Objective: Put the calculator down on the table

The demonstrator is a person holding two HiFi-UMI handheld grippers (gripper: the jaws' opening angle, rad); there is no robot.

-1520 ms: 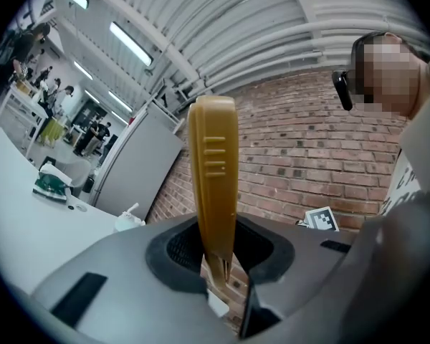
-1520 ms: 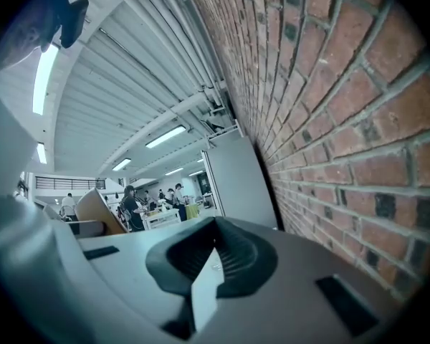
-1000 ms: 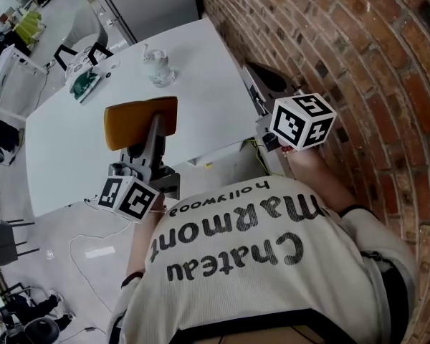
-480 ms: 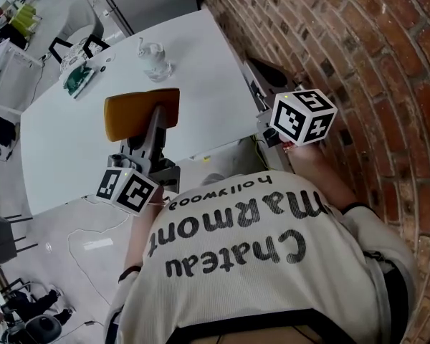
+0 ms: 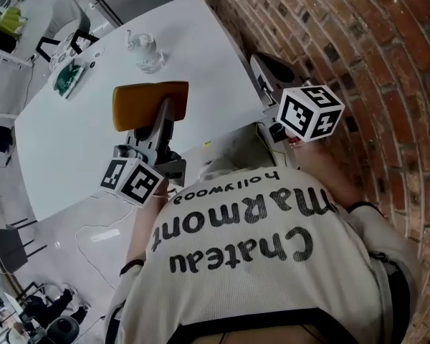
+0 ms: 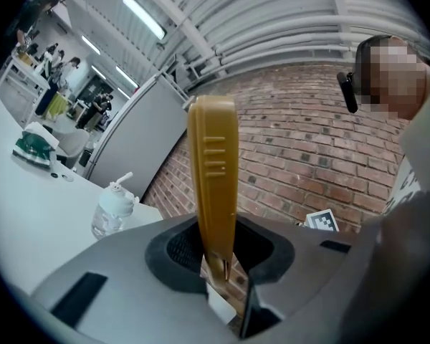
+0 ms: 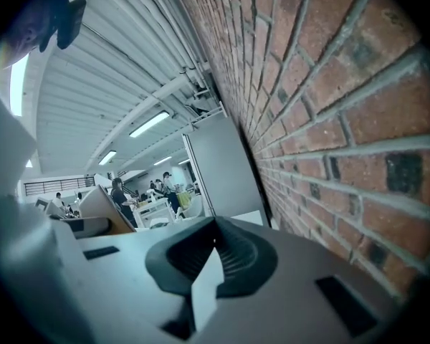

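Observation:
The calculator (image 5: 149,104) is a flat orange-yellow slab, seen from its plain back, held above the near part of the white table (image 5: 79,142). My left gripper (image 5: 164,115) is shut on its near edge. In the left gripper view the calculator (image 6: 213,170) stands on edge between the jaws of the left gripper (image 6: 219,262). My right gripper (image 5: 269,79) is at the table's right edge beside the brick wall (image 5: 365,56). In the right gripper view the right gripper (image 7: 213,248) has its jaws closed together with nothing between them.
A clear plastic bottle (image 5: 145,52) stands further back on the table, also seen as the bottle (image 6: 112,208). A green and white item (image 5: 68,79) lies at the far left edge. A dark chair (image 5: 11,246) stands on the floor at the left. Cables lie on the floor.
The left gripper has sunk a little with the calculator still in it and shifted slightly toward the wall side. The right gripper has lowered slightly beside the wall.

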